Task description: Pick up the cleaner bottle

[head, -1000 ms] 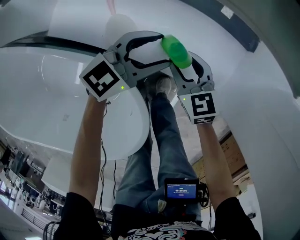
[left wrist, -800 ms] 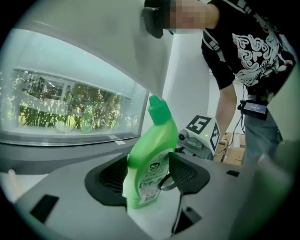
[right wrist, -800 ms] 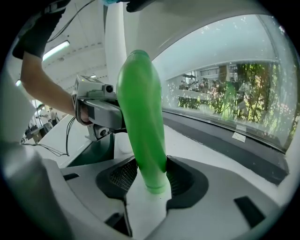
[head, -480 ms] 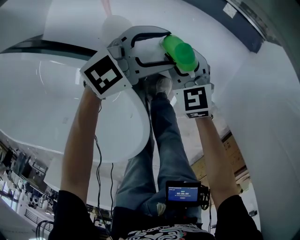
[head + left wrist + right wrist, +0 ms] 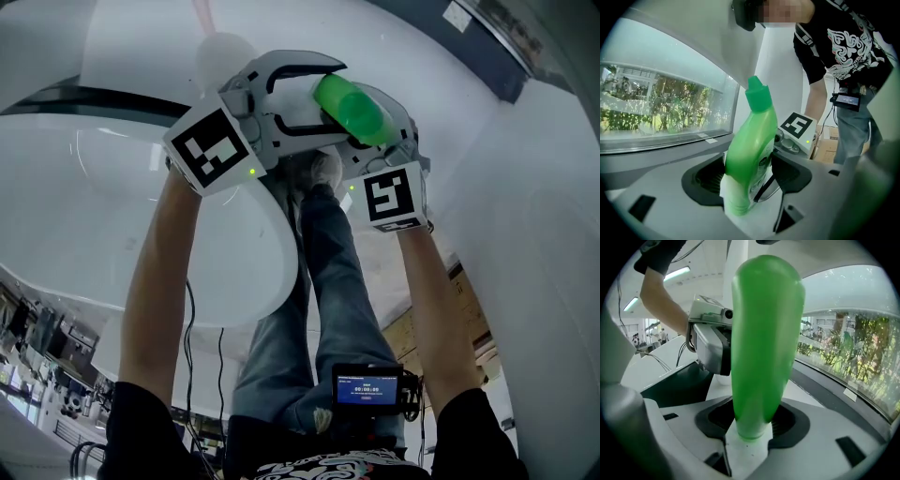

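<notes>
The green cleaner bottle (image 5: 352,108) is between my two grippers, held out in front of me. In the left gripper view it stands upright (image 5: 750,154) with its pointed cap up, its base on a white surface. My left gripper (image 5: 747,183) has the bottle between its jaws, which are opening, and the pads no longer squeeze it. My right gripper (image 5: 750,420) is shut on the bottle's lower body (image 5: 764,333), with a pad on each side. From above, the left gripper (image 5: 328,94) reaches in from the left and the right gripper (image 5: 375,136) from the right.
A round white table top (image 5: 112,206) curves away to the left below my arms. My legs and shoes (image 5: 319,178) are under the grippers. A small screen device (image 5: 367,384) hangs at my waist. A dark window ledge (image 5: 661,150) runs behind the bottle.
The left jaws have spread wider around the bottle. The right gripper's marker cube has rolled and moved closer to the left one. The bottle's top has swung slightly to the left.
</notes>
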The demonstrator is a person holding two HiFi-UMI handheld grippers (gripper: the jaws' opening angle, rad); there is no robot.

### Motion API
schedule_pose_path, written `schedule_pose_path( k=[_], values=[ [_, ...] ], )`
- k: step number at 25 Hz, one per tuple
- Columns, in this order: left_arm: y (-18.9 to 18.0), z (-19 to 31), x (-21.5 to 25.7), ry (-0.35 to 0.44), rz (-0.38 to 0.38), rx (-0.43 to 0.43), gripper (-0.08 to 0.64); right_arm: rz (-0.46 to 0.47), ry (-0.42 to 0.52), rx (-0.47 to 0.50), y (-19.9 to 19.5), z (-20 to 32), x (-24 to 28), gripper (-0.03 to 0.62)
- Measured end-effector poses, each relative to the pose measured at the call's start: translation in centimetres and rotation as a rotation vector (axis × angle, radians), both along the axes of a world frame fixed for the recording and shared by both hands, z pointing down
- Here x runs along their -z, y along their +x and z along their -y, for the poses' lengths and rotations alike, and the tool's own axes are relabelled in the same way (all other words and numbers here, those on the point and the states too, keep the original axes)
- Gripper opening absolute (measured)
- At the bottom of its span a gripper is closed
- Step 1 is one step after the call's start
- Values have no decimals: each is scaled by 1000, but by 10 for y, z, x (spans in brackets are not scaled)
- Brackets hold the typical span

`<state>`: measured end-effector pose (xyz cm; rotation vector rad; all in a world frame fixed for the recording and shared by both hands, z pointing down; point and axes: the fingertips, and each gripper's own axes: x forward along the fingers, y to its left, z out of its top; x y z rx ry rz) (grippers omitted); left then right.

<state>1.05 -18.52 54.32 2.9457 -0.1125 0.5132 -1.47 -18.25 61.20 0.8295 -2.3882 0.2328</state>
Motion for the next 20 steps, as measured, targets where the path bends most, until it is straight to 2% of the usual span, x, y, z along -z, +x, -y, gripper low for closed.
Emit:
schedule_pose_path(
  k=[4,7,12,20],
  values=[
    [9,-9,-7,-24,25,-44,299,-41,24,87,-6,-3,-5,217],
    [19,-12,-8,-7,25,-72,293,-54,21,121,-10,-2,-8,232],
    [21,-13,-7,-16,23,-113,221,-31,-48,181,-11,-5,-12,256],
    [23,-6,-4,-41,3,-75,207,35,-88,200,-3,-6,-7,260]
  ],
)
